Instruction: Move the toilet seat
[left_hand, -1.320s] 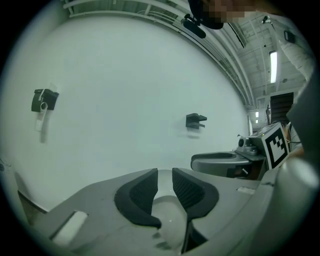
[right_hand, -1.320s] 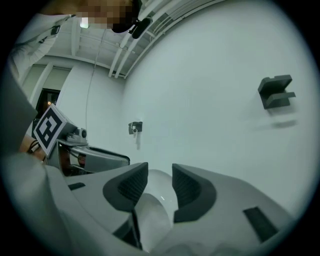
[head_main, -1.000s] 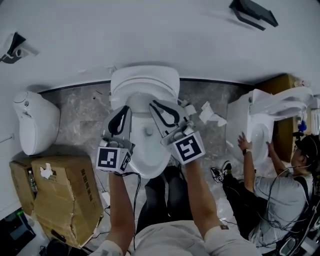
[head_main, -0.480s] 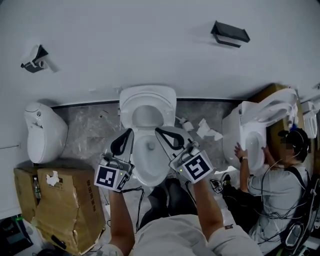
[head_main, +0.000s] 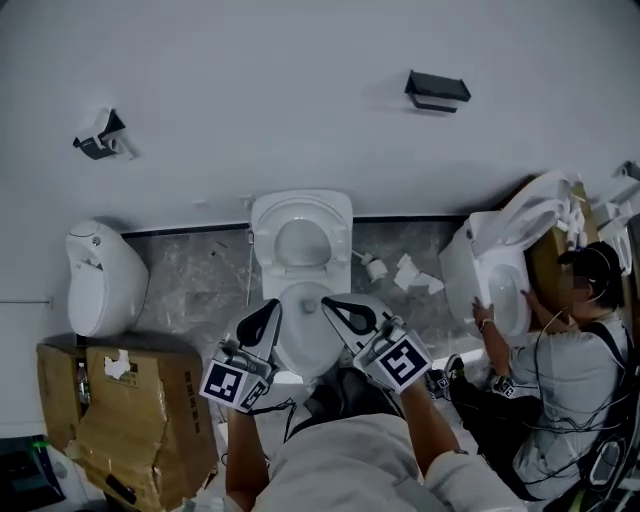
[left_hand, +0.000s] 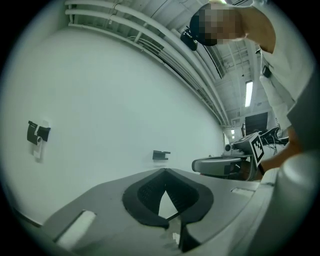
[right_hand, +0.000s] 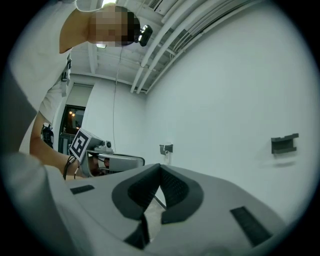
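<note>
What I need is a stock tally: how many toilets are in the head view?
3: the middle toilet straight ahead; the left toilet beside the cardboard box; the right toilet held by another person.

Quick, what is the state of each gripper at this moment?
Left gripper: closed, holding nothing.
Right gripper: closed, holding nothing.
</note>
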